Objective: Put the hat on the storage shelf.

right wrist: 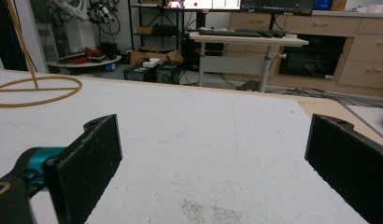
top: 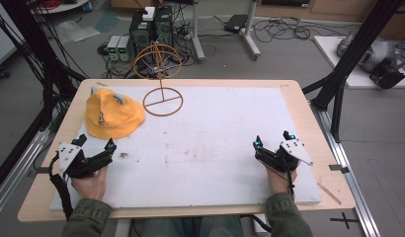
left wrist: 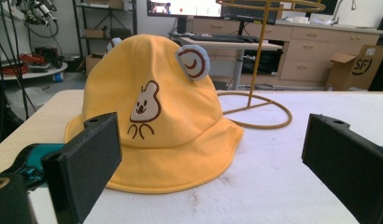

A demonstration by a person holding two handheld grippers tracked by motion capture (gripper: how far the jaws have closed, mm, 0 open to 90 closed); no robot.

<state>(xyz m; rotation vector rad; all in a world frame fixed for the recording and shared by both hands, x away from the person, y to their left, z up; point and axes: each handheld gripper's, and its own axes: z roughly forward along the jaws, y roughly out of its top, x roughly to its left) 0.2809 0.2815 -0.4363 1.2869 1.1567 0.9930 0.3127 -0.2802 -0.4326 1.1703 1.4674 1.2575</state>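
A yellow bucket hat (top: 113, 115) with small grey ears and a bear emblem lies brim-down at the back left of the white mat (top: 215, 143). Behind it stands an orange wire hat stand (top: 160, 74) with a ring base. My left gripper (top: 96, 143) rests at the front left, just short of the hat, jaws open and empty. From the left gripper view the hat (left wrist: 157, 116) sits straight ahead, the stand (left wrist: 257, 93) to its right. My right gripper (top: 272, 139) rests at the front right, open and empty, with bare mat (right wrist: 203, 154) between its jaws.
The mat covers a wooden table (top: 309, 118). Black frame posts (top: 348, 54) rise at the right edge, and cables and computer boxes (top: 151, 29) lie on the floor beyond the far edge. A faint stain (top: 124, 155) marks the mat near the left gripper.
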